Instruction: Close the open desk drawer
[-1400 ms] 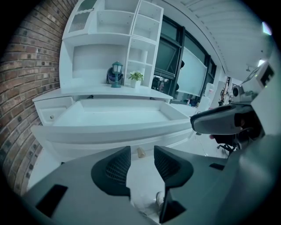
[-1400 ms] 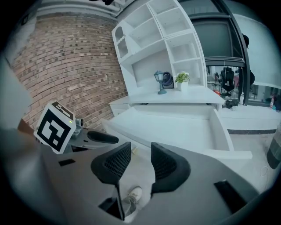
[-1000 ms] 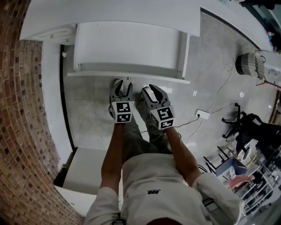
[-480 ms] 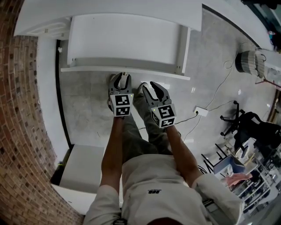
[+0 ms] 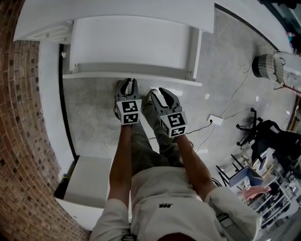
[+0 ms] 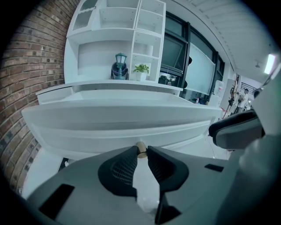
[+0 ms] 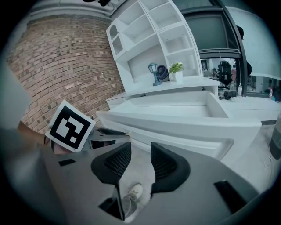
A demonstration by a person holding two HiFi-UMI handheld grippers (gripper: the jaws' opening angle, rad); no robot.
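White desk drawer point(image 5: 131, 44), wide open

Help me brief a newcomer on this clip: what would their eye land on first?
The white drawer stands pulled wide out of the desk, top centre of the head view. At its front edge the left gripper has just closed its jaws on the small knob, while the right gripper sits beside it, jaws apart and empty. A brick wall runs down the left.

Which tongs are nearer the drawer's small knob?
Left. The left tongs have just closed on the knob at the drawer front; the right tongs hang open beside them, short of it.
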